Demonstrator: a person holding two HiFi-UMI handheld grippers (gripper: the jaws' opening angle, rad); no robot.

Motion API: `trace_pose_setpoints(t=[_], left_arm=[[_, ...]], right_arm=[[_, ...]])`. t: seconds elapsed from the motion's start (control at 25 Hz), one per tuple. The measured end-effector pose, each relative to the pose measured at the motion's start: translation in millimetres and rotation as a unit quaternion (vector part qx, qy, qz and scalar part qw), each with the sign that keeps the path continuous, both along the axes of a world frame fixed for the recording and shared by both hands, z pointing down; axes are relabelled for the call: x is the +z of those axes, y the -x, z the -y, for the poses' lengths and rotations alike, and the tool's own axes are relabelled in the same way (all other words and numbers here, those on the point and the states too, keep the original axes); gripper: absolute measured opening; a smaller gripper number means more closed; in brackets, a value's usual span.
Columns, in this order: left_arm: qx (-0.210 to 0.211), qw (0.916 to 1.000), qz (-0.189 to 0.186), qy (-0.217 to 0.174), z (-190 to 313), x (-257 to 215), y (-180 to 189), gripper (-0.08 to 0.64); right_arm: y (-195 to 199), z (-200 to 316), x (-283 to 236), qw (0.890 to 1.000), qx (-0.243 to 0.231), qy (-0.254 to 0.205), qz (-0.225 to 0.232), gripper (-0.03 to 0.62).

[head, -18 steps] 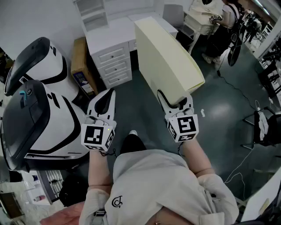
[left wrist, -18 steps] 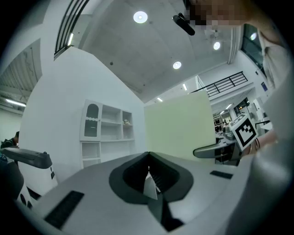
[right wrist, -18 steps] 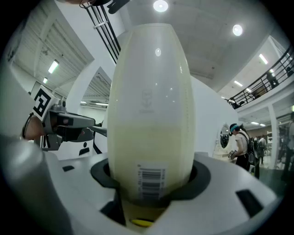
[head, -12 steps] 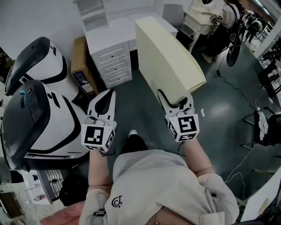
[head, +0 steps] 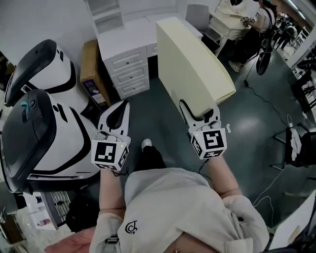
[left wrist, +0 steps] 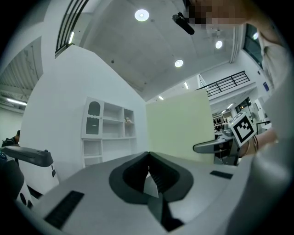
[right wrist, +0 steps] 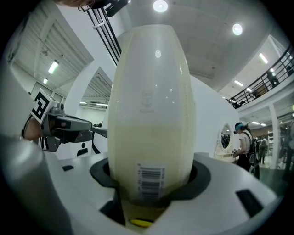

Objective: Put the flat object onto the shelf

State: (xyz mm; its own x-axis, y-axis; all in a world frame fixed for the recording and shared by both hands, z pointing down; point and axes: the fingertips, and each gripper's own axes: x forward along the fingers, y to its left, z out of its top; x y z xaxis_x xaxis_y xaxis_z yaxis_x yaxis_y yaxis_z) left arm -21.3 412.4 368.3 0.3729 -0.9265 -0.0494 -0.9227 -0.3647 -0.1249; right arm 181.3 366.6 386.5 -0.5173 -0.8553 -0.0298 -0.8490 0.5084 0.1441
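A big flat cream board (head: 193, 64) stands on edge over the floor, its near end clamped in my right gripper (head: 200, 112). In the right gripper view the board (right wrist: 149, 110) fills the space between the jaws, a barcode label at its base. My left gripper (head: 118, 107) hovers beside it, to the left, shut with nothing in it; its jaws meet at the tips (left wrist: 148, 155). The left gripper view shows the board (left wrist: 180, 128) and the right gripper (left wrist: 216, 146) at the right. A white shelf unit (head: 105, 15) stands at the back wall, also seen in the left gripper view (left wrist: 110, 131).
A white desk with drawers (head: 126, 62) stands beneath the shelf, just beyond the board's far end. Two large white-and-black machine shells (head: 39, 113) crowd the left side, a cardboard box (head: 90, 69) behind them. A person (head: 247, 20) stands at the back right; cables (head: 269, 185) trail over the floor.
The board and my right gripper have shifted a little to the right and away from me. The left gripper has held its place.
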Motion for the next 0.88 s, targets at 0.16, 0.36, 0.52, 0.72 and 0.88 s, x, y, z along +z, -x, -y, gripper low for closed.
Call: trace_pose_setpoints(t=[0.16,0.36,0.52,0.72,0.88], left_arm=[[-0.003,1.0000,-0.004,0.004,27.9,7.9,13.4,0.012],[0.008,0.9999,-0.002,0.007,84.7,14.5,29.3,0.012],[0.019,0.9998,-0.007,0.001,142.8,6.5,53.7,0.012],[0.028,0.9996,-0.005,-0.003,224.8,-3.3,88.3,0.012],[0.033,0.9993,0.016,-0.007,287.4,-13.2,112.4,0.012]], right_arm=[[8.7,28.7,9.1,1.000,0.002,0.013,0.003,0.278],[22.7,85.8,15.8,1.000,0.020,0.023,0.005,0.278],[42.3,144.1,11.9,0.999,0.034,0.030,0.007,0.278],[73.0,221.9,2.2,0.999,0.046,0.025,0.009,0.278],[97.9,285.0,-6.6,0.998,0.053,0.024,0.013,0.278]])
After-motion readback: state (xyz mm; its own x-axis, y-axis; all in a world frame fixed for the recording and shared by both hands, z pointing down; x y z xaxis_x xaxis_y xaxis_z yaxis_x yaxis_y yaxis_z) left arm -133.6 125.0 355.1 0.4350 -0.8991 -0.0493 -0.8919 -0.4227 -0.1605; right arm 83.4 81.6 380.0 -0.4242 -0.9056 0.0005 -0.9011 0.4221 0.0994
